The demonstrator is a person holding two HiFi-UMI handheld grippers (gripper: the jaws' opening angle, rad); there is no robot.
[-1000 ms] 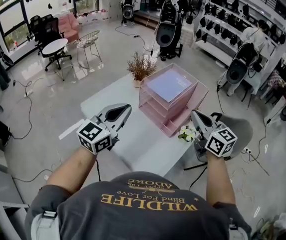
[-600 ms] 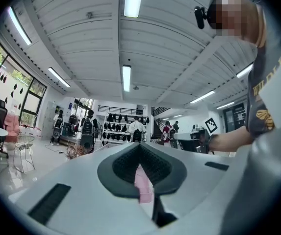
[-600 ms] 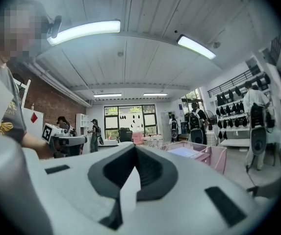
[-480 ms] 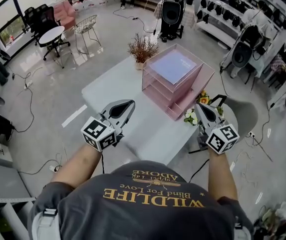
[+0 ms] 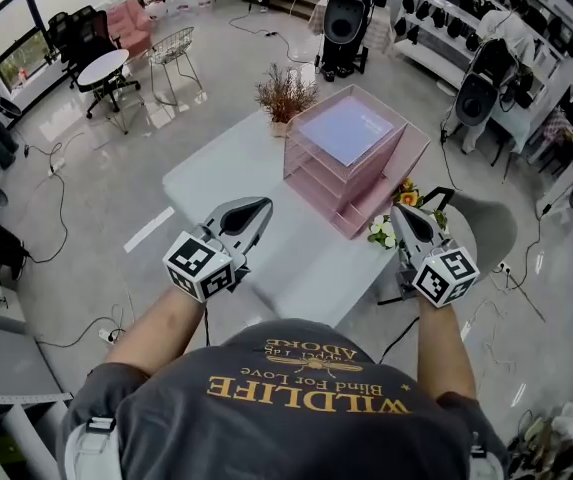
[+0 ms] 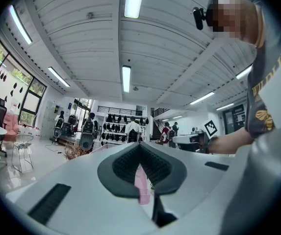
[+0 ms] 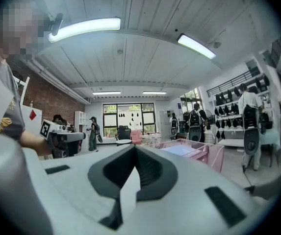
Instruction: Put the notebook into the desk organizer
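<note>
A lavender notebook (image 5: 347, 128) lies flat on top of the pink tiered desk organizer (image 5: 366, 203), which stands at the far right of the white table (image 5: 226, 173). My left gripper (image 5: 260, 207) hovers over the table's near part, short of the organizer and to its left, jaws shut and empty. My right gripper (image 5: 394, 214) hangs by the organizer's near right corner, also shut with nothing in it. In the left gripper view the left gripper (image 6: 140, 145) shows closed pads with a strip of pink organizer (image 6: 142, 185) beyond. The right gripper (image 7: 135, 148) faces the notebook (image 7: 179, 150) on the organizer (image 7: 214, 156).
A vase of dried brown plants (image 5: 286, 96) stands at the table's far edge. Small white flowers (image 5: 377, 234) sit at the near right edge by my right gripper. A grey chair (image 5: 494, 233) is to the right; cables run over the floor.
Both grippers have sunk a little toward the table, and the head view has shifted slightly. Both pairs of jaws stay shut; the notebook has not moved.
</note>
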